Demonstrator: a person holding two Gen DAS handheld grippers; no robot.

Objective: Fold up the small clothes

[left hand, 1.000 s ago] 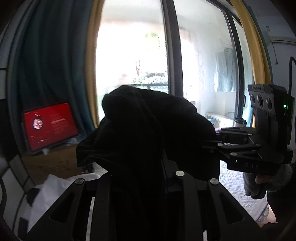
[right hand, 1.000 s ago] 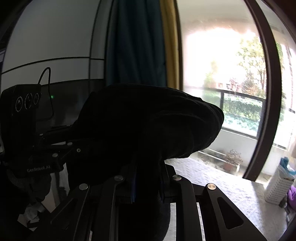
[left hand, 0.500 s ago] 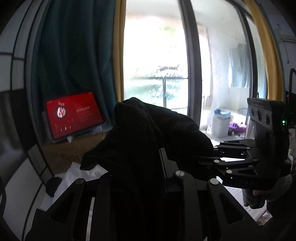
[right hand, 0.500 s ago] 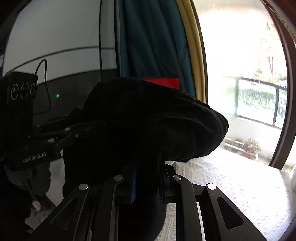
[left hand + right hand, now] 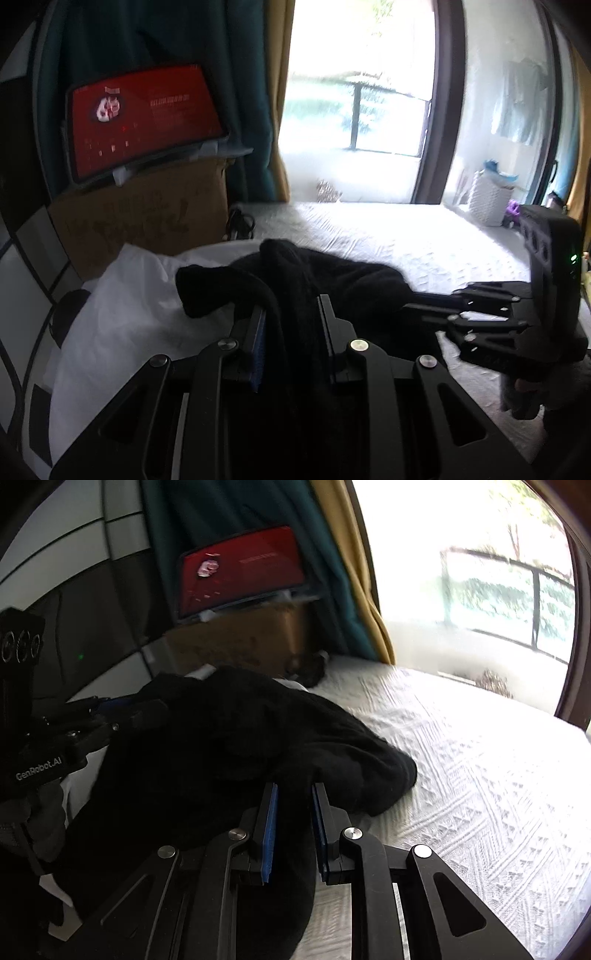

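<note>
A black garment (image 5: 317,280) hangs bunched between both grippers, low over the white bed. My left gripper (image 5: 291,317) is shut on a fold of it, the cloth running down between its blue-padded fingers (image 5: 258,332). My right gripper (image 5: 293,794) is shut on another fold of the same garment (image 5: 236,746). In the left wrist view the right gripper (image 5: 417,302) reaches in from the right, its tips in the cloth. In the right wrist view the left gripper (image 5: 147,710) comes in from the left.
A white textured bedspread (image 5: 480,775) stretches to the right. A white pillow (image 5: 122,306) lies at the left. A cardboard box (image 5: 147,214) carries a red-screened tablet (image 5: 140,118) by teal curtains. A white basket (image 5: 487,203) stands near the window.
Both grippers have tipped and come down with the garment, from facing the window to just above the bed. The cloth now sags low and spreads towards the bedspread.
</note>
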